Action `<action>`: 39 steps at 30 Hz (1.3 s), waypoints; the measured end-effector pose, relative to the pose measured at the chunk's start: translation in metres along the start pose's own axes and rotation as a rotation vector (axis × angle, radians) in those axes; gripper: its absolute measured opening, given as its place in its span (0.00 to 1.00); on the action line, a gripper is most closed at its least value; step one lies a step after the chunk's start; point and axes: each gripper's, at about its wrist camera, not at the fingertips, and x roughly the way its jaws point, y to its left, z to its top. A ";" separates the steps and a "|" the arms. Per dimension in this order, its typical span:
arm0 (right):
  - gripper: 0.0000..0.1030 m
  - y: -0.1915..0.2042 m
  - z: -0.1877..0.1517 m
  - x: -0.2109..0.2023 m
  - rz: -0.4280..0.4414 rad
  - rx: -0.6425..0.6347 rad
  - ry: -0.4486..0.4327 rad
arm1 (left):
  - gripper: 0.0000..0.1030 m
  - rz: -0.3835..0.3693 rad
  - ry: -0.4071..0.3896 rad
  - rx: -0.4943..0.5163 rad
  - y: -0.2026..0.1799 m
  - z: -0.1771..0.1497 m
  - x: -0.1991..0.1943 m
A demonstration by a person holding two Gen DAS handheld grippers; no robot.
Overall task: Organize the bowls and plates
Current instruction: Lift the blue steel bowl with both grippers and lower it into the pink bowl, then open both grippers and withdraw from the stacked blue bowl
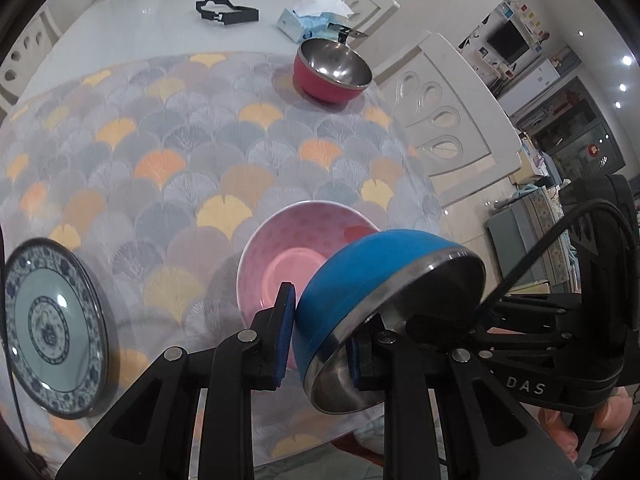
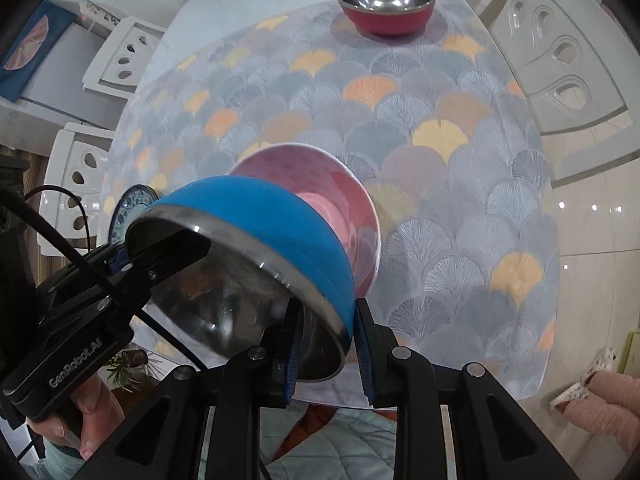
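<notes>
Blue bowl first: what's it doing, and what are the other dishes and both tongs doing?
Blue bowl: tipped, gripped at its rim by both tongs.
Left tongs: shut on the bowl's rim.
Right tongs: shut on the rim's other side.
Pink bowl: upright, empty.
Red bowl: upright, empty.
Blue-patterned plate: flat, empty.

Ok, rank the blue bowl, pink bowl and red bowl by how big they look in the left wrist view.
1. blue bowl, though it is nearest the camera, held by both grippers
2. pink bowl, partly hidden
3. red bowl, farthest away, so true size is unsure
</notes>
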 end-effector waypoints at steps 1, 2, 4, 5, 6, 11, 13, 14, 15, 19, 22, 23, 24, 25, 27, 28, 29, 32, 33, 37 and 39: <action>0.24 0.000 0.001 0.000 0.000 0.002 0.001 | 0.18 0.001 0.000 -0.002 0.000 0.000 0.000; 0.24 0.000 0.001 0.001 0.001 0.002 0.000 | 0.18 0.005 -0.003 -0.002 0.000 0.000 0.001; 0.24 0.001 0.002 0.002 0.000 0.000 0.002 | 0.18 0.014 -0.005 0.000 0.000 0.000 0.001; 0.24 0.002 0.002 0.002 -0.002 -0.001 0.002 | 0.18 0.019 -0.006 0.001 0.000 0.000 0.002; 0.24 0.003 0.003 0.003 -0.005 -0.002 0.002 | 0.18 0.023 -0.006 0.002 0.000 0.000 0.003; 0.25 0.002 0.006 0.006 -0.010 0.003 -0.003 | 0.18 0.032 0.004 -0.004 0.003 0.000 0.008; 0.25 0.001 0.007 0.005 -0.004 0.006 -0.005 | 0.18 0.032 0.005 -0.004 0.005 0.001 0.010; 0.25 0.000 0.008 0.006 -0.001 0.010 -0.005 | 0.18 0.036 0.005 -0.001 0.005 0.002 0.011; 0.25 -0.001 0.009 0.006 0.002 0.016 -0.006 | 0.18 0.045 0.003 0.005 0.005 0.003 0.012; 0.25 -0.006 0.013 0.003 0.006 0.025 -0.018 | 0.18 0.078 -0.014 0.029 0.006 0.008 0.014; 0.25 -0.007 0.014 -0.001 0.012 0.024 -0.029 | 0.24 0.104 -0.039 0.021 0.013 0.012 0.011; 0.25 -0.007 0.014 0.000 0.009 0.021 -0.031 | 0.24 0.103 -0.038 0.012 0.017 0.014 0.011; 0.25 -0.007 0.013 -0.001 0.008 0.019 -0.032 | 0.24 0.103 -0.036 0.003 0.021 0.014 0.011; 0.25 -0.008 0.013 -0.001 0.011 0.021 -0.032 | 0.24 0.103 -0.034 -0.008 0.024 0.014 0.012; 0.25 -0.010 0.014 -0.001 0.018 0.026 -0.031 | 0.24 0.106 -0.030 -0.019 0.030 0.013 0.012; 0.25 -0.010 0.014 -0.001 0.019 0.027 -0.032 | 0.24 0.107 -0.030 -0.022 0.032 0.013 0.012; 0.25 -0.010 0.014 -0.002 0.019 0.027 -0.035 | 0.24 0.108 -0.030 -0.025 0.033 0.012 0.011; 0.25 -0.007 0.017 -0.005 0.024 0.023 -0.041 | 0.24 0.108 -0.036 -0.028 0.036 0.014 0.009; 0.25 -0.006 0.017 -0.005 0.023 0.018 -0.043 | 0.24 0.106 -0.039 -0.027 0.036 0.015 0.007; 0.25 -0.001 0.021 -0.007 0.026 0.002 -0.050 | 0.24 0.102 -0.054 -0.017 0.035 0.020 0.002; 0.25 0.000 0.024 -0.009 0.036 0.001 -0.051 | 0.24 0.094 -0.062 -0.008 0.033 0.024 -0.001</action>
